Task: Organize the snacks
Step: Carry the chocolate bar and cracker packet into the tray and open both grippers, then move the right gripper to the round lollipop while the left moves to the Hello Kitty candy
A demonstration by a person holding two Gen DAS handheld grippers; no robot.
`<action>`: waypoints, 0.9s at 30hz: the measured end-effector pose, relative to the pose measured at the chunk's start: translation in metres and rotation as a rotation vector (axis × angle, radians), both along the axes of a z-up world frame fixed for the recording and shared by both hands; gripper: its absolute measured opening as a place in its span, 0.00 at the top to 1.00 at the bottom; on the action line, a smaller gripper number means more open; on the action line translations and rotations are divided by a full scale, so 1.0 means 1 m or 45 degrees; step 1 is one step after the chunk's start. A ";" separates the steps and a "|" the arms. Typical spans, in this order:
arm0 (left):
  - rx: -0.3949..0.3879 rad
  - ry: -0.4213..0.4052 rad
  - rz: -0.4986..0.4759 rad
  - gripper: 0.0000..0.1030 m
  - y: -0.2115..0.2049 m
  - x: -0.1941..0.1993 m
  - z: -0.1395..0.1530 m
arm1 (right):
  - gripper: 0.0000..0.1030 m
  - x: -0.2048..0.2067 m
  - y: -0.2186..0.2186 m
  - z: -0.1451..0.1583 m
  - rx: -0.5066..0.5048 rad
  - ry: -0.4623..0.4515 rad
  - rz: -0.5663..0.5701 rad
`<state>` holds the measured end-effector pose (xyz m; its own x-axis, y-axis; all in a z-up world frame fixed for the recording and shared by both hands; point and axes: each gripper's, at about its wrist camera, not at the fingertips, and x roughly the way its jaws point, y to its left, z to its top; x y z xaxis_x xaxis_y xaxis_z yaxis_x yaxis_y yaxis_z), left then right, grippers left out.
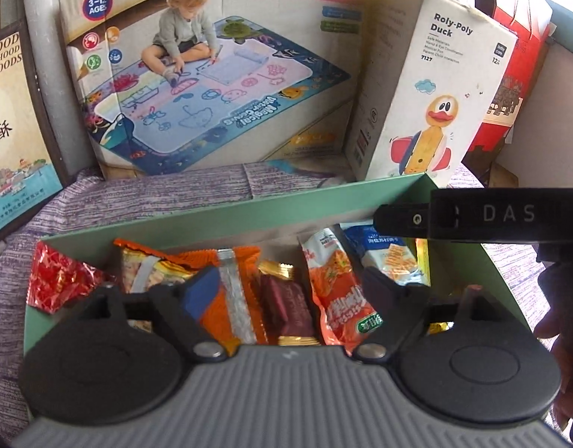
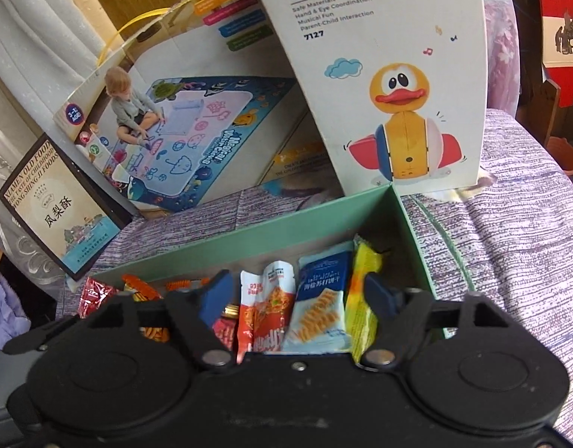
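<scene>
A green box (image 1: 197,220) holds a row of snack packets: a red foil one (image 1: 58,280), an orange one (image 1: 241,261), a maroon bar (image 1: 286,306), an orange noodle packet (image 1: 335,298) and a blue-white cracker packet (image 1: 391,254). My left gripper (image 1: 290,291) is open and empty just above the packets. My right gripper (image 2: 301,295) is open and empty over the same green box (image 2: 219,231), above the noodle packet (image 2: 268,306), the cracker packet (image 2: 320,310) and a yellow packet (image 2: 365,291). The right gripper's finger (image 1: 402,218) shows in the left wrist view.
A water-drawing mat box (image 1: 211,82) and a Roly-Poly Duck box (image 1: 436,93) stand behind the green box on a purple cloth (image 1: 137,198). A pastry box (image 1: 10,142) leans at the left. A red box (image 1: 518,67) stands at the far right.
</scene>
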<state>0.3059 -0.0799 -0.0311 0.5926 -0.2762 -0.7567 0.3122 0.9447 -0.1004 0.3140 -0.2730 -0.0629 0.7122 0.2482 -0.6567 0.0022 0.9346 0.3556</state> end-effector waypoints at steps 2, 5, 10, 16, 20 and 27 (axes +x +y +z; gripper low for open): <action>0.018 -0.009 -0.007 0.07 -0.001 -0.003 0.000 | 0.06 -0.006 0.004 0.003 -0.035 -0.018 0.011; 0.019 0.008 -0.006 0.07 0.000 -0.008 0.003 | 0.00 -0.016 0.009 0.008 -0.066 -0.027 0.007; 0.022 -0.020 0.007 0.02 0.006 -0.028 0.019 | 0.00 -0.037 0.014 0.023 -0.094 -0.034 0.018; 0.014 -0.051 0.028 0.00 0.020 -0.062 0.042 | 0.00 -0.071 0.022 0.039 -0.106 -0.049 0.032; 0.008 -0.057 0.034 0.00 0.030 -0.088 0.052 | 0.00 -0.100 0.028 0.051 -0.108 -0.066 0.045; -0.002 -0.055 0.026 0.00 0.044 -0.142 0.058 | 0.00 -0.152 0.031 0.062 -0.099 -0.091 0.070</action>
